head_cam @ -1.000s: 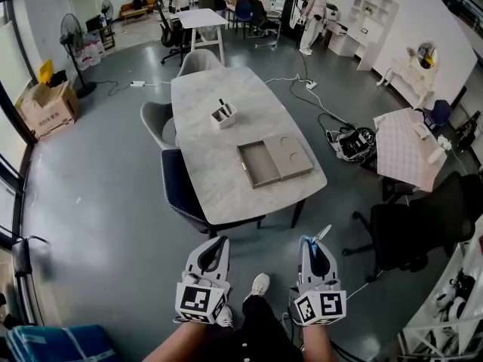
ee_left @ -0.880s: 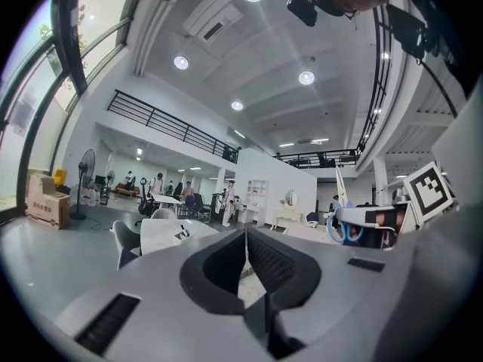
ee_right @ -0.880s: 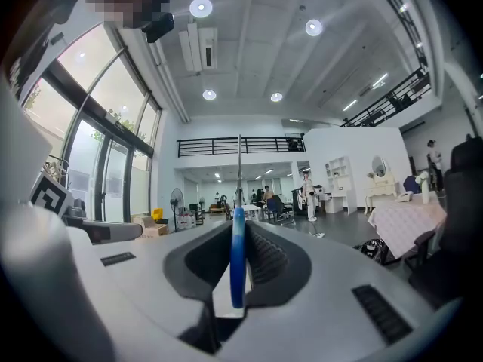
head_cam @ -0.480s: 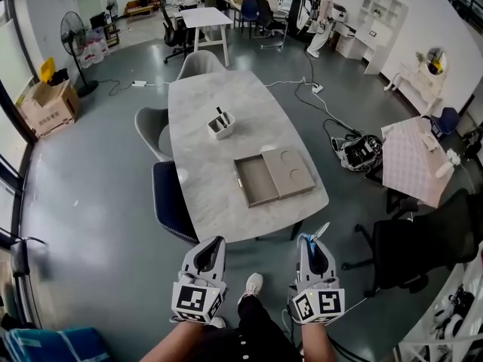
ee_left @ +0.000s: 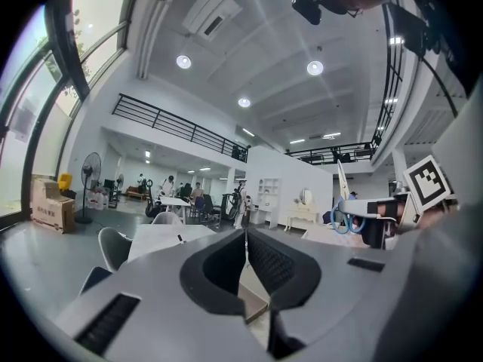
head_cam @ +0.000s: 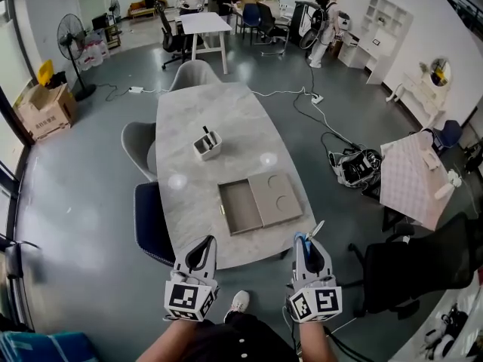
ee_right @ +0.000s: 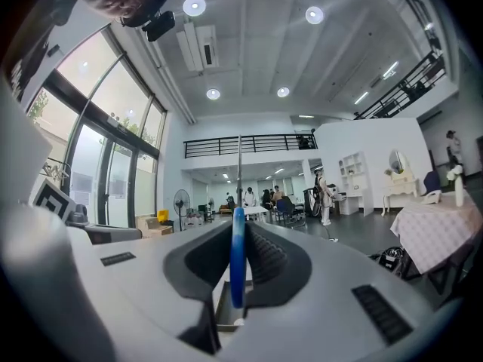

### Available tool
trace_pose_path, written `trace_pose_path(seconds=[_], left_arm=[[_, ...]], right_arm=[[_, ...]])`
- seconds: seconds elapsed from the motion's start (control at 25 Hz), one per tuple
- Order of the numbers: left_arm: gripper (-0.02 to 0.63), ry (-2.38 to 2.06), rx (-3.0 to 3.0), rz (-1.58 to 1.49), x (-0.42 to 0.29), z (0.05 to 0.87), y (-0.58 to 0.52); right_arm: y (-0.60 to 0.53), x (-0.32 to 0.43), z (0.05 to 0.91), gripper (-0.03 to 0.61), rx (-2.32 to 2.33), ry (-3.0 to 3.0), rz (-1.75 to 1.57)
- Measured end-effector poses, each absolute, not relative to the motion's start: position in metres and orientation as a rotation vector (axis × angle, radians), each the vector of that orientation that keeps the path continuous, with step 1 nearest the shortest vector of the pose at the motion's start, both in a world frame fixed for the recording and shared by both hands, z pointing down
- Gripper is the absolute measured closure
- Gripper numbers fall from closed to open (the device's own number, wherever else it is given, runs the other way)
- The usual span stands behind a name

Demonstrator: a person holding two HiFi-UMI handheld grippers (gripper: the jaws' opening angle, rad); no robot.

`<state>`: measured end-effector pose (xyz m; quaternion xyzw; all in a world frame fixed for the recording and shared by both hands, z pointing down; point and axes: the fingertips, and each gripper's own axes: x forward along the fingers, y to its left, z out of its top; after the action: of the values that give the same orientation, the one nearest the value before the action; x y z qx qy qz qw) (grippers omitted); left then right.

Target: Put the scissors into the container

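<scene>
My right gripper (head_cam: 304,240) is shut on the blue-handled scissors (head_cam: 310,237), whose blades point up and forward past the jaws. In the right gripper view the blue handle (ee_right: 238,255) stands edge-on between the jaws and the thin blade rises above it. My left gripper (head_cam: 201,246) is shut with nothing in it, its pads (ee_left: 260,256) pressed together. Both hang at the near end of the grey marble table (head_cam: 181,111). A small white container (head_cam: 205,145) with a dark item in it stands mid-table. The scissors (ee_left: 347,216) also show at the right of the left gripper view.
A flat grey open box (head_cam: 260,202) lies on the table's near part. Chairs stand along the left side (head_cam: 149,219) and at the far end (head_cam: 193,72). A black office chair (head_cam: 423,262), floor cables (head_cam: 353,163) and a checked-cloth table (head_cam: 411,173) are to the right.
The table has come nearer and shifted left in the head view as the person walks up to it. Both grippers keep their pose, and the scissors stay in the right one.
</scene>
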<state>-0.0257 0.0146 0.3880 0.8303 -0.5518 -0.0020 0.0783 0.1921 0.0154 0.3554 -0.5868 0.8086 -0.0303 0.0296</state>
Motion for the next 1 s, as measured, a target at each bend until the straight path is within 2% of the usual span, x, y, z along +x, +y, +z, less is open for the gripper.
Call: trace_pose_path(seconds=[0.48, 1.0], left_arm=[[0.595, -1.716, 2.452, 0.026, -0.020, 0.389, -0.028], [0.595, -1.663, 2.456, 0.037, -0.048, 0.399, -0.074]], right_arm=[[-0.047, 0.197, 0.368, 0.540, -1.713, 2.566, -0.194], [-0.096, 0.158, 0.393, 0.540, -1.686, 2.633, -0.311]])
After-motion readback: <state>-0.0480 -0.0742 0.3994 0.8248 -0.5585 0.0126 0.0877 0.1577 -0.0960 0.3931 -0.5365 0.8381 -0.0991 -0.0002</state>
